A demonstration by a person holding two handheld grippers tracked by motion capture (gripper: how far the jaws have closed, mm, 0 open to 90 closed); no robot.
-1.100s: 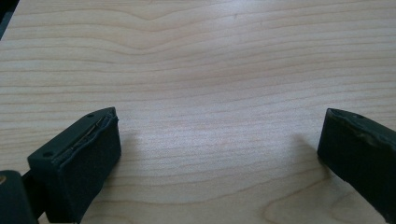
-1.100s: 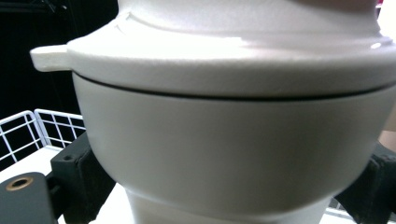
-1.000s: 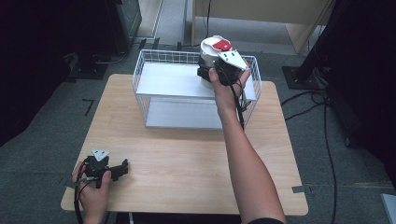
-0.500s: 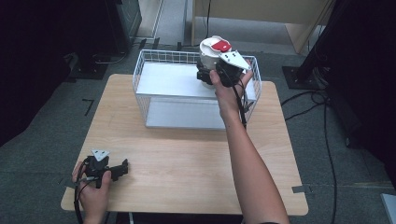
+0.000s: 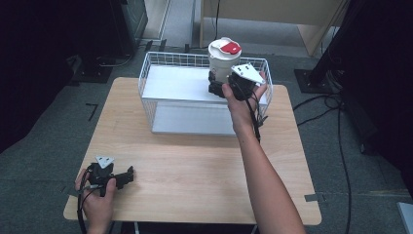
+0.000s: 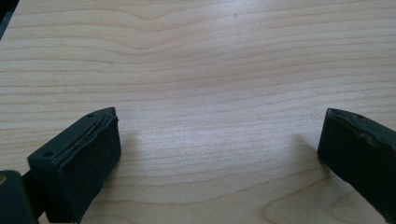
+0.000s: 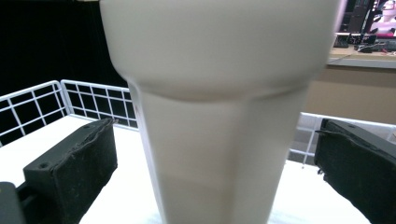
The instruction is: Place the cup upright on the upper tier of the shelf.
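Right gripper: black fingers spread wide, one on each side of the tall cream-white plastic tumbler. Clear gaps show between each pad and the tumbler wall in the right gripper view; no contact seen. The tumbler is blurred there, standing upright at frame centre.

In the high view the right gripper sits upper centre of the frame, at the base of the tumbler, whose white lid carries a red tab. The tumbler stands in the back right part of the white wire basket, on its white floor. The grey three-cornered plate of the gripper lies just right of the tumbler, and the person's right hand wraps the gripper body, forearm running down to the lower right of the frame.

Left gripper: fingers also wide apart, nothing between them, bare wood grain below. In the high view it rests at the lower left of the frame on the light wooden bench, held by the left hand near the front edge, well apart from the basket.

The basket stands at the far side of the bench, centred.
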